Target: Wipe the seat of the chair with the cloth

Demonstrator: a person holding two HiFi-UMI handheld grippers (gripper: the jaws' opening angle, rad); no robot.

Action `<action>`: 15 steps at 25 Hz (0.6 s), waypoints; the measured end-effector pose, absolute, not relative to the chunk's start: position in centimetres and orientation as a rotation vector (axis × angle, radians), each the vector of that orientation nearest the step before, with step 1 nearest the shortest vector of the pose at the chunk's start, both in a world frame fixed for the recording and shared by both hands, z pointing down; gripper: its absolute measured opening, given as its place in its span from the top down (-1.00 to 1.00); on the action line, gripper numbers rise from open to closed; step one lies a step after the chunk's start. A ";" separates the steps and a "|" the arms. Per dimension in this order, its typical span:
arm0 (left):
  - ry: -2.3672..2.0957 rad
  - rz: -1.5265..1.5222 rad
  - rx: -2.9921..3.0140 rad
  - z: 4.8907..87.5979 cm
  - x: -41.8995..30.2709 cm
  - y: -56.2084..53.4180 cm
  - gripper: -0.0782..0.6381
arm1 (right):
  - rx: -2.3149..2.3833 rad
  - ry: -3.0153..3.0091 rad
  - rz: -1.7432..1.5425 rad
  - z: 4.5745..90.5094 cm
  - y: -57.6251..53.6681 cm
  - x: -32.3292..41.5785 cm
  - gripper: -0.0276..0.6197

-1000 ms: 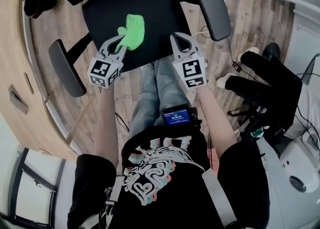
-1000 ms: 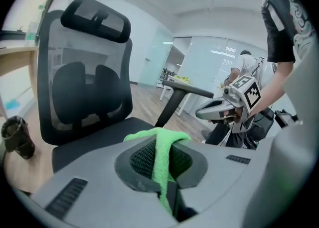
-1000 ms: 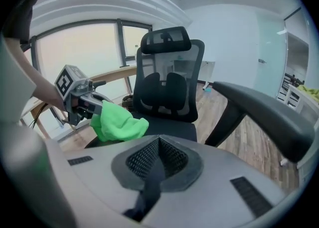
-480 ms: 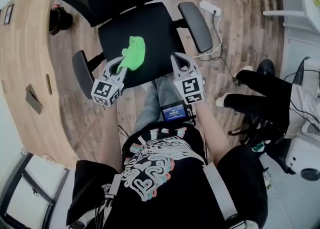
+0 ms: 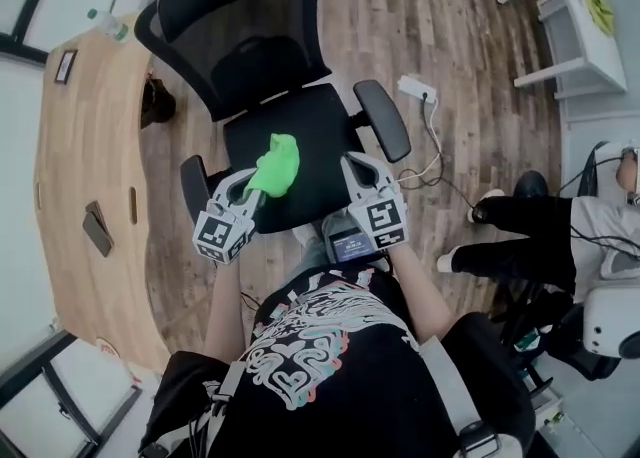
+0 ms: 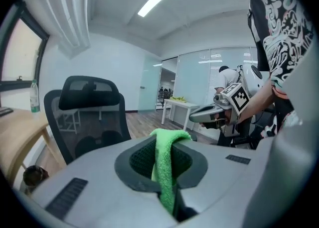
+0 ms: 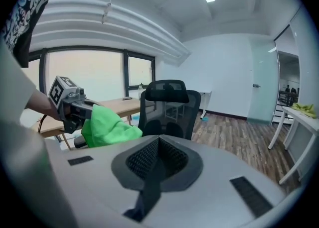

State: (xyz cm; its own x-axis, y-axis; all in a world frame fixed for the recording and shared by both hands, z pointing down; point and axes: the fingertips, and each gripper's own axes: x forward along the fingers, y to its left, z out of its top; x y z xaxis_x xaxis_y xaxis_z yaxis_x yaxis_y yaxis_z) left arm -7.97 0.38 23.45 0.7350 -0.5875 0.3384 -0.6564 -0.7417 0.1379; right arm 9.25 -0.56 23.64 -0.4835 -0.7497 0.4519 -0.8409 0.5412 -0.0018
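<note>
A black office chair [image 5: 240, 36] with a mesh back stands before me, its seat [image 5: 320, 126] facing me in the head view. My left gripper [image 5: 243, 189] is shut on a bright green cloth [image 5: 276, 165], held above the seat's front half. The cloth [image 6: 167, 167] hangs pinched between the jaws in the left gripper view. My right gripper [image 5: 352, 168] is shut with nothing in it, level with the left one over the seat's front right. From the right gripper view the cloth [image 7: 107, 127] and chair back [image 7: 167, 107] show ahead.
A curved wooden desk [image 5: 85, 176] runs along the left, with a bottle [image 5: 108, 26] on it. A power strip and cables [image 5: 418, 92] lie on the wood floor to the right. Another person's legs [image 5: 520, 236] and a white table [image 5: 580, 16] are at the right.
The head view has pulled back and up, so the whole chair shows now. Both grippers keep their places over the seat's front, the left still gripping the cloth.
</note>
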 end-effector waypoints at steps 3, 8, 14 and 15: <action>-1.025 0.370 2.712 20.7 -8.8 0.3 0.74 | 1.352 -2.395 0.330 21.6 -0.5 9.6 0.91; -1.048 0.383 2.773 16.9 -9.7 1.0 0.74 | 1.337 -2.451 0.235 17.9 -1.0 8.3 0.91; -1.096 0.322 2.779 14.8 -10.2 0.4 0.74 | 1.348 -2.485 0.164 15.3 -2.6 7.4 0.91; -1.094 0.319 2.781 14.7 -10.1 0.4 0.74 | 1.350 -2.491 0.167 15.1 -2.7 7.3 0.91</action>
State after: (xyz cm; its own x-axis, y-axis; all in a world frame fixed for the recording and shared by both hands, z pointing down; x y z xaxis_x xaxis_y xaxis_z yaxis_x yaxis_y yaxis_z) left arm -10.09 0.40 14.65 0.7139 -0.6562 0.2445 -0.6849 -0.7271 0.0485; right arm 7.27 -2.65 15.10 -0.5121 -0.7981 0.3174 -0.8334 0.5511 0.0412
